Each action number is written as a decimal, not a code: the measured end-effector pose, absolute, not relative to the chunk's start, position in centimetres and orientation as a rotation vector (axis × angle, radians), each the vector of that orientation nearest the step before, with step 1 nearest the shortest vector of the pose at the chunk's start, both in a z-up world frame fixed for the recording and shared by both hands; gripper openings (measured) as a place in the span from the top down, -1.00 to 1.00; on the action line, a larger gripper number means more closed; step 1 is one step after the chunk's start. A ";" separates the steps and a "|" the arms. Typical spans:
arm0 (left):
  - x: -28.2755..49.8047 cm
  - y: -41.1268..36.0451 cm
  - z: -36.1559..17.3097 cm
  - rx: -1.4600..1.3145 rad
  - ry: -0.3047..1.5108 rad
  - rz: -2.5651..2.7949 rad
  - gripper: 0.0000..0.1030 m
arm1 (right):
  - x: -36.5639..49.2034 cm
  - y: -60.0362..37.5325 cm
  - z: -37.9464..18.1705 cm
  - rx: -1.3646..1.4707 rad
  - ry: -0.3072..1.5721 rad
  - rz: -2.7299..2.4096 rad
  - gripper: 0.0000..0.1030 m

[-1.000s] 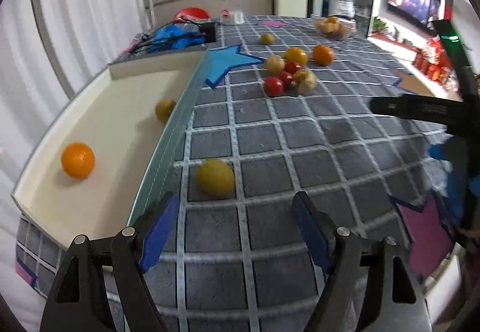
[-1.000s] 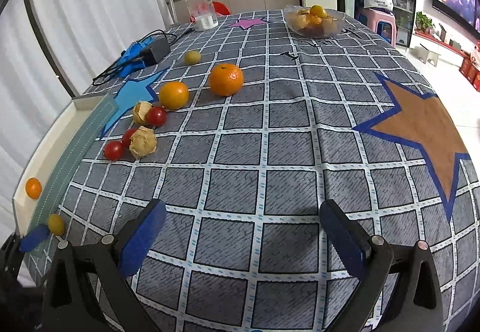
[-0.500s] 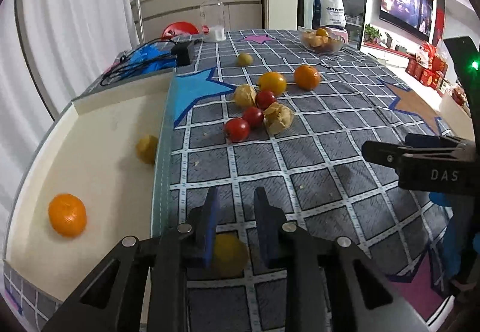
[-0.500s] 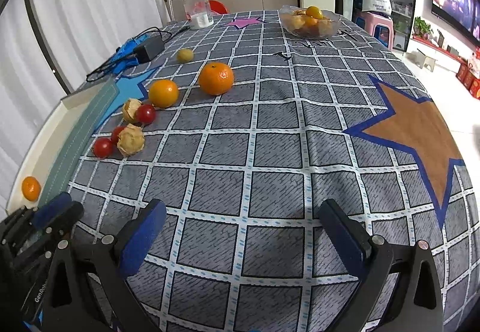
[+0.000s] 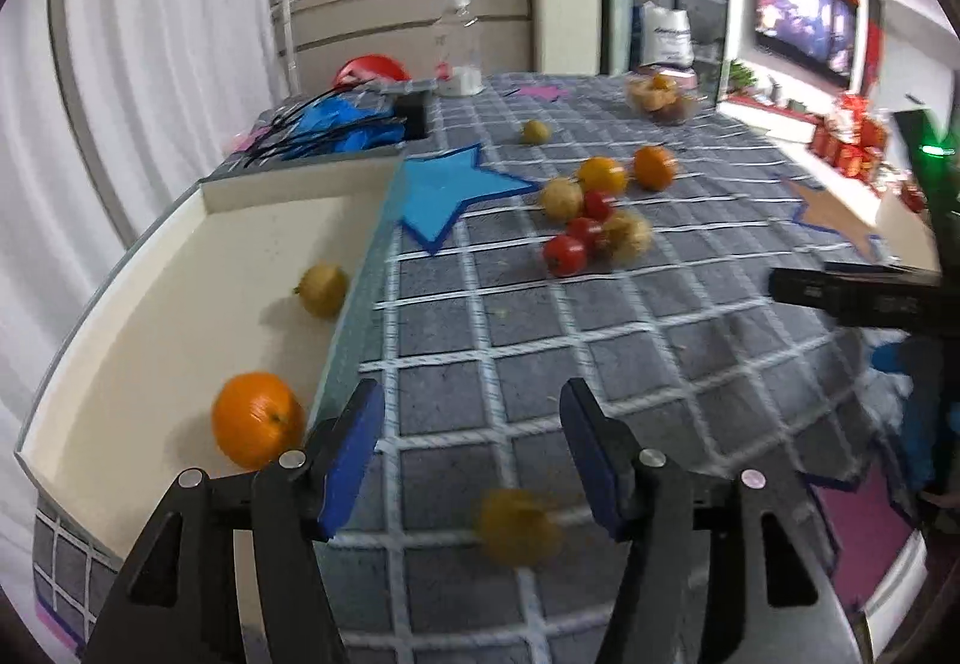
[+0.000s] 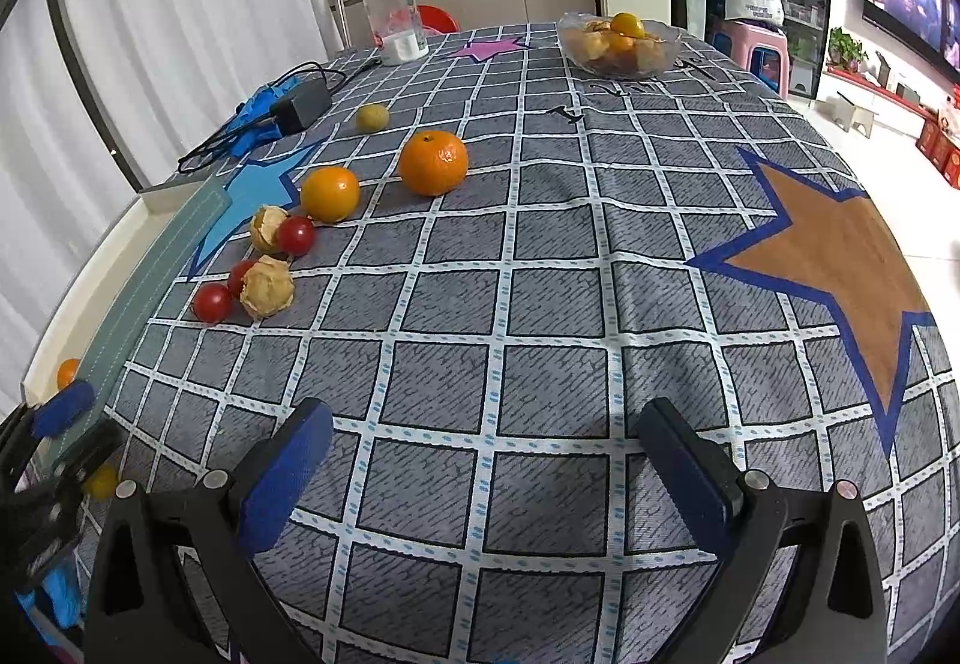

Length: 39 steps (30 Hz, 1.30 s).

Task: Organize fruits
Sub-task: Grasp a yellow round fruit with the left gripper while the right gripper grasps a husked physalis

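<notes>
My left gripper point(image 5: 471, 451) has just been opening, its jaws about half apart with nothing gripped; the small yellow fruit point(image 5: 519, 526), blurred, lies on the checked tablecloth point(image 5: 630, 316) just behind my fingertips. The white tray point(image 5: 180, 304) holding an orange point(image 5: 258, 427) sits to their left. My right gripper point(image 6: 480, 460) hangs open and empty.

Bright, fisheye-warped, motion-blurred left view

Open tablecloth point(image 6: 540, 304) lies ahead of the right gripper point(image 6: 480, 460), unobstructed. To its left, a fruit cluster point(image 6: 270, 262) crowds the tray wall point(image 5: 360, 298). A blurred yellow fruit point(image 5: 519, 526) sits between the left gripper's point(image 5: 471, 448) parted jaws.
</notes>
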State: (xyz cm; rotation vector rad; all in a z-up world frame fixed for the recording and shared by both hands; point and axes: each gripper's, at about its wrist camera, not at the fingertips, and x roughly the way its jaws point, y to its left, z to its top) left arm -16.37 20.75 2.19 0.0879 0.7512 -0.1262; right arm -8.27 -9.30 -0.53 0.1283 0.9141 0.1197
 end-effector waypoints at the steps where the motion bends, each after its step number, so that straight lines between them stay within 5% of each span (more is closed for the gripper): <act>1: -17.0 20.5 2.4 0.093 0.738 -0.145 -0.27 | -8.3 -9.4 -0.5 0.129 0.914 0.120 -1.00; 20: -19.7 19.8 0.1 0.133 0.748 -0.059 -0.39 | -8.3 -9.5 -0.5 0.141 0.909 0.124 -1.00; 22: -19.4 20.1 0.0 0.081 0.763 -0.076 -0.33 | -8.3 -9.5 -0.5 0.139 0.909 0.124 -1.00; 27: -19.6 19.7 -0.1 0.055 0.749 -0.113 0.37 | -8.3 -9.4 -0.5 0.131 0.913 0.119 -1.00; 39: -17.8 18.0 0.3 0.108 0.772 -0.086 0.47 | -8.1 -9.1 -0.6 0.113 0.920 0.109 -1.00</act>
